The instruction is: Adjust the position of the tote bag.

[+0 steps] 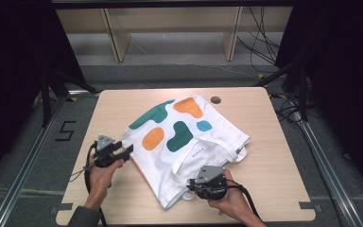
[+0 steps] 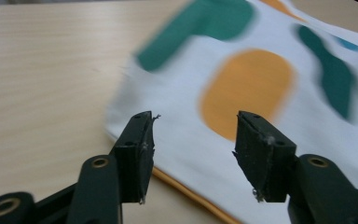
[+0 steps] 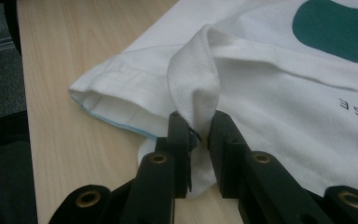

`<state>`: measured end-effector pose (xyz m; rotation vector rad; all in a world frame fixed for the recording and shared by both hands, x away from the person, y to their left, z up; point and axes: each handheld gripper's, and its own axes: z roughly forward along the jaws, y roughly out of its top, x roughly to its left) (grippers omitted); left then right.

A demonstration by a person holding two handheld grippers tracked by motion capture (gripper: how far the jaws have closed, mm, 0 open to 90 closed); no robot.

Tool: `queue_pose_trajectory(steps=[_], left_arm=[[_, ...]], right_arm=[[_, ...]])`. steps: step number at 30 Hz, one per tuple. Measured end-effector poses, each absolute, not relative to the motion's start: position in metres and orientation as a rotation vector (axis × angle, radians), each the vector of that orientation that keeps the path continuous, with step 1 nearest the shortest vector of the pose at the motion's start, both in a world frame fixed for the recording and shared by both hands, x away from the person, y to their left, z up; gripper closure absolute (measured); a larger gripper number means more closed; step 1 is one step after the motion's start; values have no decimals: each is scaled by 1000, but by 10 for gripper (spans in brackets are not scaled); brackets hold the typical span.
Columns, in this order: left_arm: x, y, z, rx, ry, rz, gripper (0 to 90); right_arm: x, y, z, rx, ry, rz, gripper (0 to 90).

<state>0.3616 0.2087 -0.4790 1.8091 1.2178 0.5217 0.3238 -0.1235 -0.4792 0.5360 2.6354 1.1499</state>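
Observation:
A white tote bag [image 1: 184, 137] with teal and orange blobs lies flat on the wooden table [image 1: 269, 142]. My left gripper [image 1: 128, 150] is at the bag's left edge. In the left gripper view its jaws stand open [image 2: 193, 135] just above the bag's orange-trimmed edge [image 2: 261, 93], with nothing pinched between them. My right gripper [image 1: 191, 187] sits at the bag's near corner. In the right gripper view it is shut [image 3: 199, 126] on a looped white handle strap [image 3: 193, 79], which rises from between the pads beside the bag's mouth [image 3: 107, 100].
A dark round grommet [image 1: 216, 100] sits near the table's far edge. Bare wood lies left of the bag and to its right. Wooden shelving [image 1: 170, 33] and loose cables [image 1: 260, 42] are on the floor beyond the table.

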Motion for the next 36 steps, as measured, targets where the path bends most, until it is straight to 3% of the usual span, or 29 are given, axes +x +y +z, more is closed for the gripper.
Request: queue_pose_trajectory(steps=[4, 9, 12, 14, 17, 21, 23, 27, 31, 36], left_arm=[[317, 184, -485, 1949, 1096, 399, 366], [292, 163, -486, 2068, 959, 337, 290], [283, 150, -492, 2118, 930, 361, 252], [278, 143, -494, 2148, 907, 358, 228], [276, 135, -499, 2224, 897, 476, 224], [279, 133, -501, 2250, 950, 584, 245], [281, 136, -500, 2241, 951, 593, 214], [282, 137, -499, 2217, 943, 596, 309], [285, 144, -495, 2223, 831, 680, 506], [288, 160, -494, 2215, 936, 709, 677]], right_arm=[[327, -105, -480, 533, 2649, 1172, 806], [328, -91, -478, 511, 2642, 1183, 796], [327, -95, -474, 522, 2662, 1194, 696], [327, -104, -468, 533, 2644, 1216, 586], [322, -129, -455, 554, 2603, 1267, 494], [325, -181, -439, 692, 2500, 1278, 457], [332, -207, -437, 784, 2420, 1240, 438], [347, -252, -443, 957, 2343, 1129, 431], [358, -281, -453, 1052, 2286, 1046, 429], [365, -293, -462, 1081, 2259, 979, 430]])
